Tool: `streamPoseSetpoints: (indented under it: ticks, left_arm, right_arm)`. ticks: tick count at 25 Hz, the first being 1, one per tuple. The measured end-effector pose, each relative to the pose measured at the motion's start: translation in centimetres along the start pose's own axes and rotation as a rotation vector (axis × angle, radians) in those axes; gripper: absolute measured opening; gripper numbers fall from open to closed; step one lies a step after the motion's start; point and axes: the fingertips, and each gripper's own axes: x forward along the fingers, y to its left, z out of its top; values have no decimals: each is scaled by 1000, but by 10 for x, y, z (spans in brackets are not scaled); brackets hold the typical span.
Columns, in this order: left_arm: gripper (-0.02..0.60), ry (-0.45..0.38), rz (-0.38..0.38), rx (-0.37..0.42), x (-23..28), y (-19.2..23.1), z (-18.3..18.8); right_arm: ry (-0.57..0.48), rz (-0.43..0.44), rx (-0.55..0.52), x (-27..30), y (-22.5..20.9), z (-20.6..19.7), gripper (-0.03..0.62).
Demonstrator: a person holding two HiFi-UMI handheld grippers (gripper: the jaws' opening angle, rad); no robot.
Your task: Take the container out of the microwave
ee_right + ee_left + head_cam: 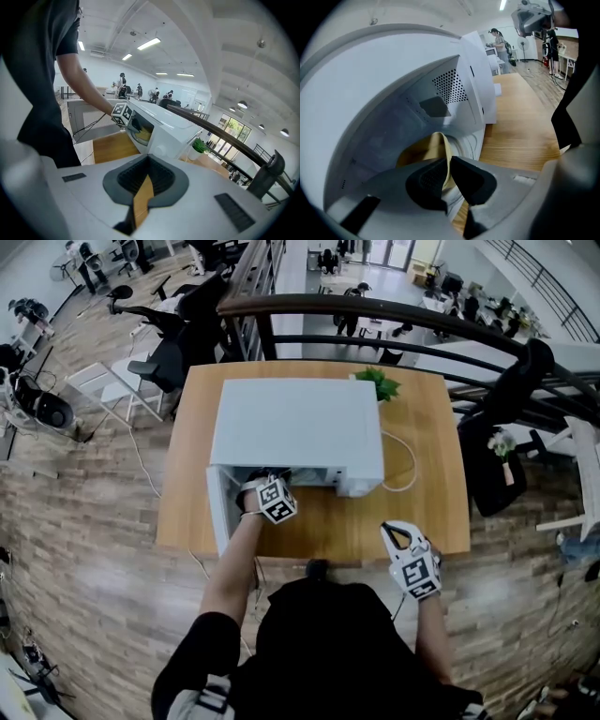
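Observation:
A white microwave stands on the wooden table with its door swung open to the left. My left gripper reaches into the cavity. In the left gripper view it is shut on the thin rim of a tan container that sits on the turntable inside the microwave. The right gripper view shows that container through the opening. My right gripper hovers over the table's front edge to the right; its pads meet with nothing between them.
A small potted plant stands at the table's back right, beside the microwave. A white cable loops on the table to the right of it. A dark railing runs behind the table, and chairs stand at the back left.

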Motion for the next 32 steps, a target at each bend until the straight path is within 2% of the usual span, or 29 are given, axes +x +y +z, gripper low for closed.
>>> streamPoseSetpoints:
  ticks: [8,12,17,32]
  left_arm:
    - [34,11,15,-6,-10,-9,-1]
    - [34,6,35,3,-20,-10,11]
    - [34,14,46,-17,-29,-18,18]
    - [34,44,98,-53,-70,-44,27]
  right_arm:
    - [-29,16,-16,-7,1,7,0]
    - [-38,20,-28,-15,-1,5,0]
    - [-25,35,-29,-34,-4,-6,0]
    - [-72,95,-52,-57,-5,-12,0]
